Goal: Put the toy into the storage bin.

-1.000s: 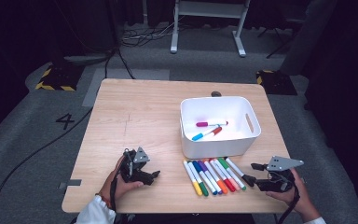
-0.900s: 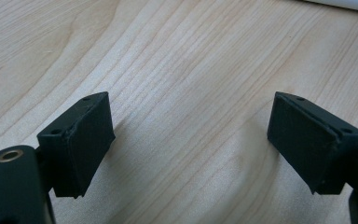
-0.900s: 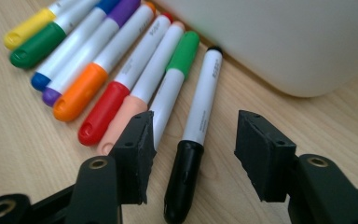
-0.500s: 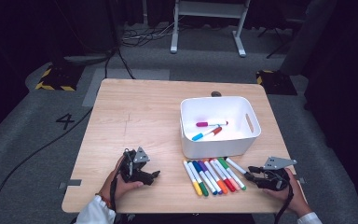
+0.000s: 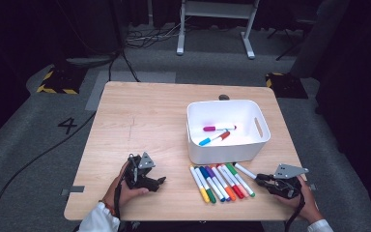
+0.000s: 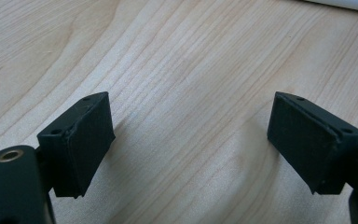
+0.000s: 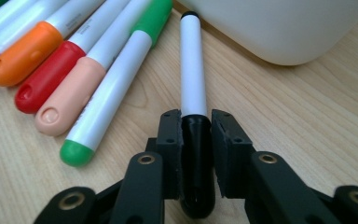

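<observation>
my right claw [image 7: 196, 128] has dropped and its jaws have just been closing, now clamped on the black-capped marker [image 7: 192, 70] lying on the worktop [image 5: 154, 116] beside the bin [image 5: 227, 150]. left claw [image 6: 191, 140] gapes empty. next i'd lift it clear into the bin.

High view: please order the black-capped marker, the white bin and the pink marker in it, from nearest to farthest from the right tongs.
1. black-capped marker, clamped in the right tongs.
2. white bin, behind the marker row.
3. pink marker, inside the bin.
</observation>
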`<state>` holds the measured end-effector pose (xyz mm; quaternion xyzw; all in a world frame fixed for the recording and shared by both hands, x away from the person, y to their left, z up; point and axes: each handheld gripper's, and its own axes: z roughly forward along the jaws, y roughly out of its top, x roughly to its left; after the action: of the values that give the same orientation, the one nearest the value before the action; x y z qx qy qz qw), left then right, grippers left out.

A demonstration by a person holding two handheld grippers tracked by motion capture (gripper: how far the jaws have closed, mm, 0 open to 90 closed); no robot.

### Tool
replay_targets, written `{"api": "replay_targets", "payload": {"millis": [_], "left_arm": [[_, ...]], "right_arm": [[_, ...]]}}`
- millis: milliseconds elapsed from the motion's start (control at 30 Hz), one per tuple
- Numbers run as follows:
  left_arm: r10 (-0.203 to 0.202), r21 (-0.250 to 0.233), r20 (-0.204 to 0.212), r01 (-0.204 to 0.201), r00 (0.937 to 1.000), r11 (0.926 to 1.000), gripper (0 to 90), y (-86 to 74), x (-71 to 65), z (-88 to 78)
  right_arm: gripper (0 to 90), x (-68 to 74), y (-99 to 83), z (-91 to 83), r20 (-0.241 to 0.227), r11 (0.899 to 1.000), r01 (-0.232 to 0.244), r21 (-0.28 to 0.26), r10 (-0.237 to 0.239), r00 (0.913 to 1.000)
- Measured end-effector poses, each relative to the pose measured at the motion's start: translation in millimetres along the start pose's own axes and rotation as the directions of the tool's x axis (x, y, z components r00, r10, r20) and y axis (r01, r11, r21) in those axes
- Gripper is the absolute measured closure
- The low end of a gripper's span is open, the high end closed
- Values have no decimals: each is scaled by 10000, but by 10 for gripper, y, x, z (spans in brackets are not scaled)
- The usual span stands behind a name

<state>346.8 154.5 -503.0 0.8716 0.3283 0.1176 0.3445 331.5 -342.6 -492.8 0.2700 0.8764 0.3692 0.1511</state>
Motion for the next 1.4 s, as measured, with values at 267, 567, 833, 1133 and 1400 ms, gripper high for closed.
{"api": "replay_targets", "payload": {"millis": [267, 567, 833, 1133, 1400], "left_arm": [[0, 1, 1, 0, 10000, 10000, 145, 0, 0, 0], [3, 1, 2, -3, 10000, 10000, 145, 0, 0, 0], [2, -3, -1, -2, 10000, 10000, 145, 0, 0, 0], [3, -3, -9, -3, 10000, 10000, 145, 0, -1, 0], [7, -2, -14, -7, 10000, 10000, 145, 0, 0, 0]], "right_arm": [[752, 7, 31, -157, -128, 9988, 292, -399, -298, 9995], [753, 88, 121, -395, -386, 9897, 739, -1228, -792, 9961], [752, 77, 332, -614, -457, 9728, 1458, -1802, -1563, 9866], [752, -27, 737, -870, -446, 9441, 2023, -2605, -2210, 9742], [752, -281, 1162, -831, -538, 9369, 2255, -2671, -2481, 9672]]}}
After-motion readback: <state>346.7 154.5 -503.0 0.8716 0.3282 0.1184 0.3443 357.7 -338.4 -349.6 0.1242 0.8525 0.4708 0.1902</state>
